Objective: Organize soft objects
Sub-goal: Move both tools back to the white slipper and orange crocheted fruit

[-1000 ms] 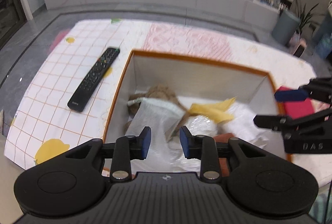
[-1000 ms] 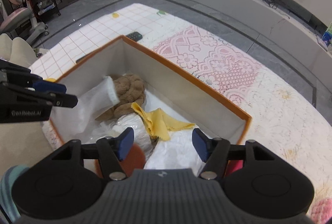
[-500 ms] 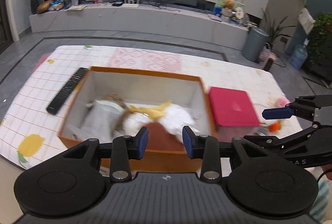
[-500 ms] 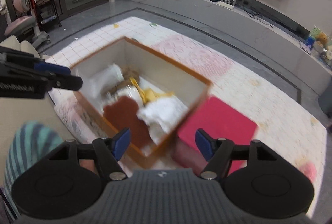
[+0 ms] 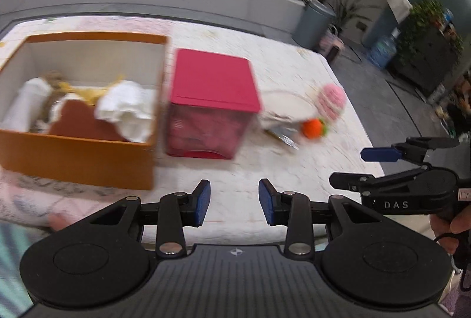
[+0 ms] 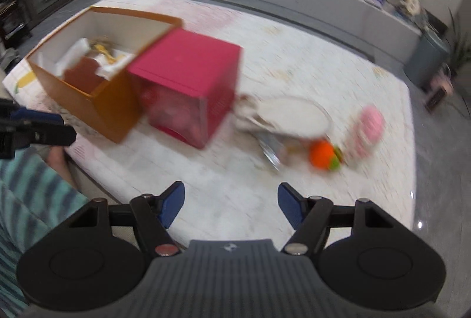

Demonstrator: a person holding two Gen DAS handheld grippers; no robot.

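Both tongs [image 5: 234, 202] [image 6: 231, 205] parted, empty, orange box [image 5: 88, 162] filled

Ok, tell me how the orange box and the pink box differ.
The orange box is open-topped with soft items showing inside; the pink box has a closed flat top. The orange box is wider and sits left of the pink box. Both are rectangular and stand side by side on the table.

Black left gripper [image 5: 234, 201] and right gripper [image 6: 231, 204] carry blue pads [image 5: 203, 201]; silver screws; teal-striped sleeve [image 6: 32, 200] (bare skin beside).
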